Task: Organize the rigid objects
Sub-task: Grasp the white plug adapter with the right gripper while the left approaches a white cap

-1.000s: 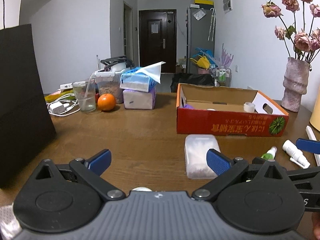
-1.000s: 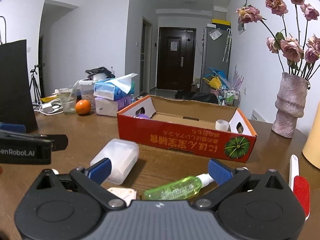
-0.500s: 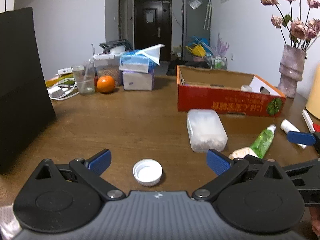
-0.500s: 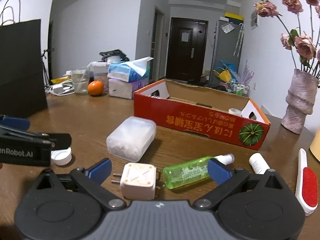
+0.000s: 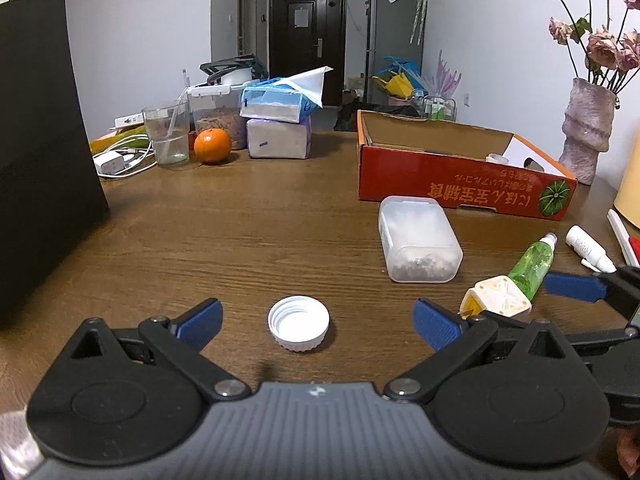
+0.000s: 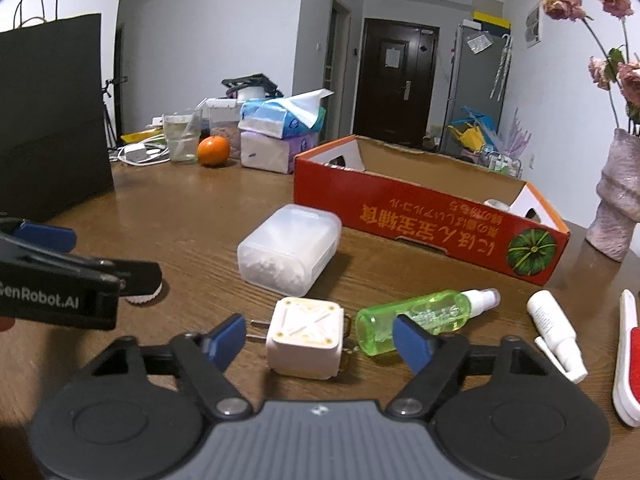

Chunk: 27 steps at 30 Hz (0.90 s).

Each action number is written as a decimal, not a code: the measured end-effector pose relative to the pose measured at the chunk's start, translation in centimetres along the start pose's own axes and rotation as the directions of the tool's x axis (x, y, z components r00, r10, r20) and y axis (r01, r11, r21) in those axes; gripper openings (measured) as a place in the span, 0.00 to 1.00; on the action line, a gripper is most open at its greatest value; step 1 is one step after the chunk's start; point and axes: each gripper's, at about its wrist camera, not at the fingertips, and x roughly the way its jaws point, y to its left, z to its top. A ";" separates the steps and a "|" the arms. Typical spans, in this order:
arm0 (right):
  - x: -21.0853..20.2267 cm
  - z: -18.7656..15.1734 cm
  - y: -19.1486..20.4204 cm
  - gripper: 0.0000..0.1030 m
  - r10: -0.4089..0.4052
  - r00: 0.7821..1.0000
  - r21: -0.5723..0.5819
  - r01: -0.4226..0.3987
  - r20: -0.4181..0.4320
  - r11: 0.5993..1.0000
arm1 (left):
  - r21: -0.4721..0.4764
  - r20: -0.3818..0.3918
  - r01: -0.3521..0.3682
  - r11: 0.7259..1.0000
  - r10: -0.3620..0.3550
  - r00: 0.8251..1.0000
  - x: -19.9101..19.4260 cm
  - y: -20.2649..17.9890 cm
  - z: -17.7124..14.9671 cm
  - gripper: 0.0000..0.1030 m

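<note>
Both grippers are held low over the brown wooden table, side by side. The left gripper has its jaws spread wide; a white bottle cap lies open side up on the table between the blue pads, touching neither. The right gripper also has its jaws spread; a white plug adapter sits between its pads, prongs pointing toward the left pad, with no visible contact on either side.

Just beside the adapter lies a green spray bottle on its side, nozzle pointing right. Beyond both stands a translucent plastic container lying flat. A small white bottle and a red-and-white brush lie further right. Behind these items is an open red cardboard box, with a roll of tape visible inside near its right end.

At the far left stand a black paper bag, a glass, an orange and stacked tissue packs. A vase with dried roses stands at the right.
</note>
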 end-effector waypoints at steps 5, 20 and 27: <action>0.9 -0.1 0.5 0.59 0.023 0.999 -0.013 -0.023 -0.024 1.000 | -0.012 -0.017 -0.004 1.000 0.004 1.000 0.4 0.3 0.0 1.00; 4.1 0.4 1.1 0.58 0.038 0.997 -0.010 -0.039 -0.065 0.999 | -0.024 -0.070 -0.028 0.999 0.026 0.997 1.8 0.5 -0.3 1.00; 4.4 0.6 0.4 0.45 0.074 0.996 0.037 -0.072 -0.058 0.997 | -0.051 -0.094 -0.048 0.998 0.043 0.995 2.5 1.1 -0.3 1.00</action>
